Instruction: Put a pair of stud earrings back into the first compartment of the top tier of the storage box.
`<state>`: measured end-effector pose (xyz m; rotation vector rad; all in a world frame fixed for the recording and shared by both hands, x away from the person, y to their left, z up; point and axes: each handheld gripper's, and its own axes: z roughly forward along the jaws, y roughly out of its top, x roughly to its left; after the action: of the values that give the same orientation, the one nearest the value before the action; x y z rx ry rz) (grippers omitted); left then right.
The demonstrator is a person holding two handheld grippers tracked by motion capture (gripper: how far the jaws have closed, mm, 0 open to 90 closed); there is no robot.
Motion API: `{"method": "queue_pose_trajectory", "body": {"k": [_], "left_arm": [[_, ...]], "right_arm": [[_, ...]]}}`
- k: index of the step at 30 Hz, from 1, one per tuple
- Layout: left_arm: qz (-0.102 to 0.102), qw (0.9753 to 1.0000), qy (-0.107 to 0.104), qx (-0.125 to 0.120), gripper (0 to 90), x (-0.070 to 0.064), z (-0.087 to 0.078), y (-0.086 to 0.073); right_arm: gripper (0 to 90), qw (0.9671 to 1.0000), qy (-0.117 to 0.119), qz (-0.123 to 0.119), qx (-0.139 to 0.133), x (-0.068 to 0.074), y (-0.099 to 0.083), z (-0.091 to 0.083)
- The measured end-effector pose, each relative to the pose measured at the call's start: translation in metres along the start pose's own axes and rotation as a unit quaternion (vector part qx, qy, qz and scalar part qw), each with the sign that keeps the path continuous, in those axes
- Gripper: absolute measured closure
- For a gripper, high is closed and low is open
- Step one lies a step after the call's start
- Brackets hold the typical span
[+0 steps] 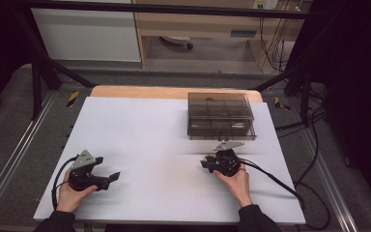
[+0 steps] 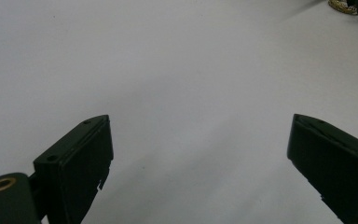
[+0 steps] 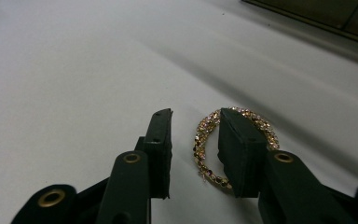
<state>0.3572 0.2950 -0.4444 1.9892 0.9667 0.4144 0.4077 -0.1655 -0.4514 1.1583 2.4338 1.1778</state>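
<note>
A gold beaded bracelet [image 3: 198, 144] lies flat on the white table sheet [image 1: 149, 135], close to the front of the smoked clear box [image 1: 221, 116]. My right gripper [image 3: 193, 122] is low over it, jaws partly apart. One jaw stands inside the ring and the other outside its near side, with a gap left between that outer jaw and the beads. In the high view the right gripper [image 1: 206, 164] points left. My left gripper [image 1: 113, 178] rests at the front left, wide open, with bare sheet between its jaws [image 2: 198, 154]. An edge of the bracelet [image 2: 342, 5] shows far off.
The lidded compartment box stands at the back right of the sheet. Cables trail from both grippers, the right one running off the table's right side. A bare wooden strip [image 1: 140, 92] lies behind the sheet. Black frame bars flank the table.
</note>
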Motion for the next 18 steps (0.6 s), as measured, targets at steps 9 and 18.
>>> {"method": "queue_pose_trajectory", "body": {"k": [9, 18], "left_arm": [[0.0, 1.0, 0.0, 0.0, 6.5, 0.0001, -0.0004, 0.0001], [-0.001, 1.0, 0.0, -0.001, 6.6, 0.0001, -0.0003, 0.0001]], "right_arm": [[76.9, 0.9999, 0.004, 0.005, 0.009, -0.0006, -0.001, 0.0026], [86.1, 0.9999, -0.002, 0.009, 0.01, -0.0006, -0.0016, 0.003]]}}
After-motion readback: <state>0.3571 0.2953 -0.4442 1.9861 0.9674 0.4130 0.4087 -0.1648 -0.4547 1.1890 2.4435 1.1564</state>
